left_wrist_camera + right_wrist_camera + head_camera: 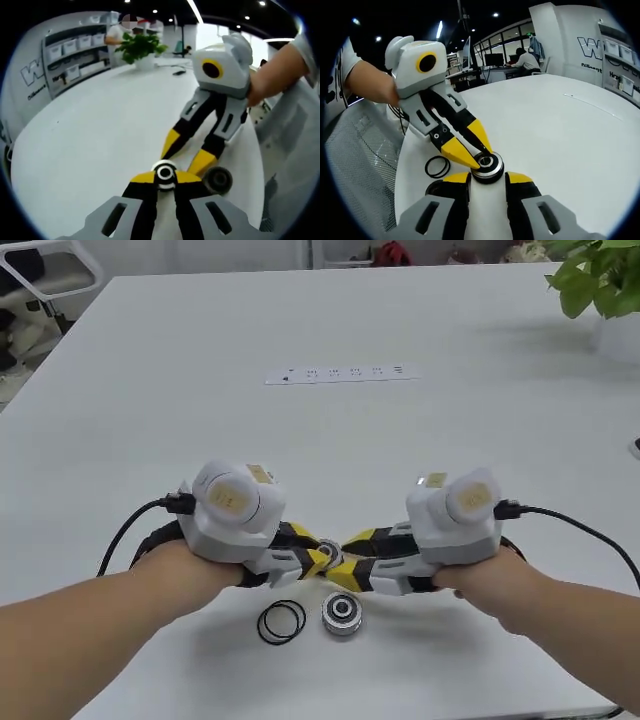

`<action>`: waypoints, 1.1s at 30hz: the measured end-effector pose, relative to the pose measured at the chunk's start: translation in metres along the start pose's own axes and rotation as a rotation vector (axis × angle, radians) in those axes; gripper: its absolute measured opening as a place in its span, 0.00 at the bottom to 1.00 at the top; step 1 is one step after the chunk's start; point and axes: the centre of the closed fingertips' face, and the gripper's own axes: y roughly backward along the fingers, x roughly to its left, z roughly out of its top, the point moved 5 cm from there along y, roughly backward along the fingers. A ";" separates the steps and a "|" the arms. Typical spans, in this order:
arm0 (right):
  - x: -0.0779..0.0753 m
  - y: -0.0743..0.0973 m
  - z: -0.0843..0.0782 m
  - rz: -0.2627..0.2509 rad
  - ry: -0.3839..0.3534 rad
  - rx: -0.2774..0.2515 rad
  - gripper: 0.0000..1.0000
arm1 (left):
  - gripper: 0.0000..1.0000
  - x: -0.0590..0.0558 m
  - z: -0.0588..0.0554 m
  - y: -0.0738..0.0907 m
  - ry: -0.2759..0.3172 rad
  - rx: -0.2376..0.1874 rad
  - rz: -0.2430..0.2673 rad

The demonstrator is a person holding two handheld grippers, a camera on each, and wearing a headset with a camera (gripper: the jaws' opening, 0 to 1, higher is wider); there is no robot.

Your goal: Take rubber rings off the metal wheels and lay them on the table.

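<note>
I'm holding one wheel between both grippers, low over the table and close to my side. L gripper jaws are narrow, pinching the wheel at its rim. R gripper jaws are sitting either side of it at mid width; can't tell if they're actually clamping. Loose rings and a 2nd wheel are lying just nearer me, side by side.

Risks, imo: the tips are crowding each other, so a pull could slip off the rubber and flick the wheel away. If R isn't gripping, the wheel could twist w/ the pull. Anything dropped could roll off the near edge. I'm seeing lots of bare table ahead & to both sides; the plant is well apart.
</note>
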 end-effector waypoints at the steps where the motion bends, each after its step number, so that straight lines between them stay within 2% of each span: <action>1: 0.000 -0.001 0.000 -0.002 -0.004 -0.002 0.24 | 0.12 0.000 0.000 0.000 0.000 0.000 0.000; 5: 0.001 -0.003 -0.001 -0.008 0.007 0.004 0.23 | 0.12 0.000 0.000 0.000 0.001 0.000 0.001; 11: 0.001 0.001 -0.002 -0.003 -0.014 0.010 0.20 | 0.12 -0.001 0.000 0.000 0.002 -0.001 0.002; 15: -0.001 0.004 -0.005 -0.009 -0.017 0.022 0.12 | 0.12 -0.001 0.000 0.000 0.003 -0.002 0.004; 17: -0.002 0.005 -0.006 -0.009 -0.041 0.022 0.09 | 0.12 -0.001 0.000 0.000 0.004 -0.002 0.004; 23: -0.003 0.005 -0.007 -0.019 -0.040 0.029 0.05 | 0.12 -0.001 0.000 0.000 0.007 -0.001 0.007; 26: -0.006 0.006 -0.007 -0.029 -0.084 0.020 0.02 | 0.12 -0.001 0.000 0.000 0.007 -0.002 0.008; 30: -0.007 0.006 -0.007 -0.036 -0.101 0.020 0.01 | 0.12 -0.001 0.000 0.000 0.005 -0.001 0.008; 33: -0.008 0.007 -0.007 -0.035 -0.159 0.014 0.01 | 0.12 -0.001 0.000 0.000 0.003 -0.001 0.008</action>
